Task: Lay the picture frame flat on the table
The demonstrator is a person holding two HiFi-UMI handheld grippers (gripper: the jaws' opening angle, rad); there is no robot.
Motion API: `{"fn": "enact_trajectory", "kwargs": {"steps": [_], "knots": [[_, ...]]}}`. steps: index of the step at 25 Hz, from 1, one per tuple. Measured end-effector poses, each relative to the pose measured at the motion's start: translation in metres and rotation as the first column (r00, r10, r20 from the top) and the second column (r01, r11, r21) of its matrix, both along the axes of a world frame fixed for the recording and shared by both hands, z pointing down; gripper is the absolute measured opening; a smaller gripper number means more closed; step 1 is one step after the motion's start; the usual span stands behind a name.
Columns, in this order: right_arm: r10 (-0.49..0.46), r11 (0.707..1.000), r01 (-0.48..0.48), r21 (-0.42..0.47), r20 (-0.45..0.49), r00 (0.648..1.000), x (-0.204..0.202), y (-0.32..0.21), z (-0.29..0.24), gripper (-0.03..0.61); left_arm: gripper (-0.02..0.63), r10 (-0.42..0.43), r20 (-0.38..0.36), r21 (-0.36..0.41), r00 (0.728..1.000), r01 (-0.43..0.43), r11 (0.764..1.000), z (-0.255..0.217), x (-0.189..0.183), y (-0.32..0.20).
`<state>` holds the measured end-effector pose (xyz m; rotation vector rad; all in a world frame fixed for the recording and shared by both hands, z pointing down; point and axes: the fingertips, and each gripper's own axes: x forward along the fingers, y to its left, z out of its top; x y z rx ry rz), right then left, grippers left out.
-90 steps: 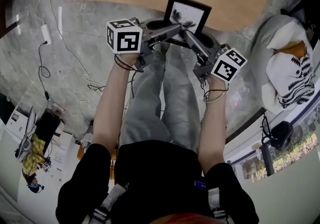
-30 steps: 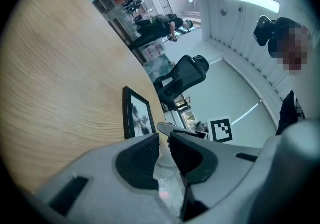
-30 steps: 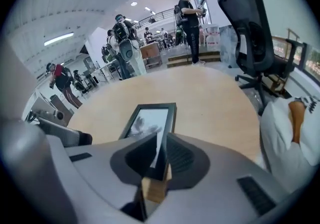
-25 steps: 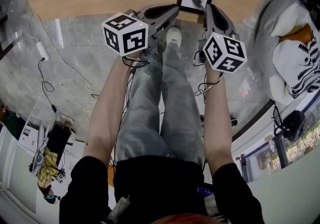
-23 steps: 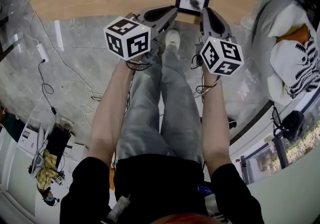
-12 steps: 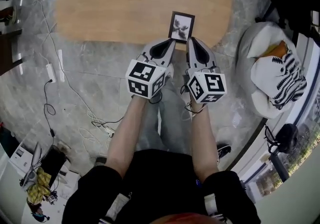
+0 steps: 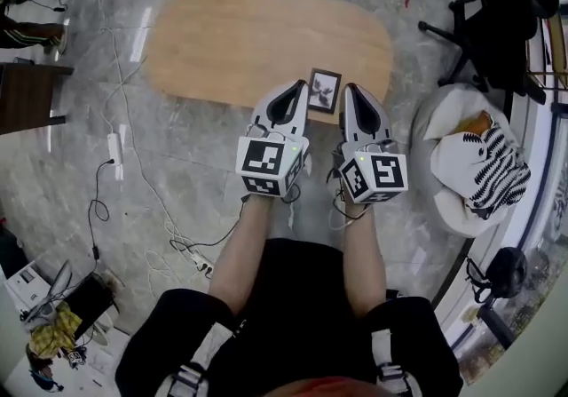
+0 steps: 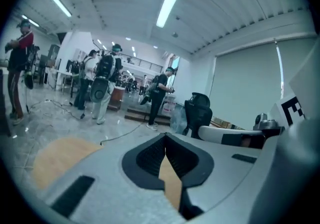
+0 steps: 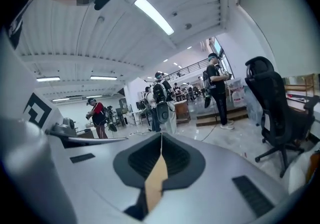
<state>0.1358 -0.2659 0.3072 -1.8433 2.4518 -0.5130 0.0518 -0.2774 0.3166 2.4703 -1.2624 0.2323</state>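
At the table (image 7: 222,40) edge, picture frame (image 7: 324,90) flat, left gripper (image 7: 299,85), right gripper (image 7: 347,89) flanking, fingers (image 8: 150,160) pressed together

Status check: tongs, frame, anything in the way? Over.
Left tongs shut, empty; right tongs same. Picture frame flat on table, near edge. Nothing blocking it.

head view: high over the person, facing steeply down; table (image 7: 266,40) far, office chair (image 7: 497,22) far right
left gripper view: low, level along its jaws; table left
right gripper view: likewise; chair near right
shared: both gripper views catch far people (image 8: 102,85); chair in all three
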Motion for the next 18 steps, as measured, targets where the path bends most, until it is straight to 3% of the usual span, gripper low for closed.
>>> {"fn": "enact_trajectory", "kwargs": {"steps": [6, 11, 18], "knots": [[-0.011, 0.994, 0.012, 0.113, -0.016, 1.0, 0.001, 0.018, -0.078, 0.011, 0.009, -0.035, -0.008, 0.126, 0.999, 0.036, 0.991, -0.084, -0.001, 0.015], [0.022, 0.986, -0.015, 0.164, -0.043, 0.999, 0.002, 0.02, -0.126, 0.011, 0.009, -0.064, 0.01, 0.251, 0.998, 0.059, 0.966, -0.147, -0.01, 0.019], [0.025, 0.967, 0.004, 0.255, -0.11, 0.994, -0.014, 0.029, -0.177, 0.011, 0.009, -0.065, -0.012, 0.346, 0.998, 0.065, 0.936, -0.196, -0.019, 0.031]]}}
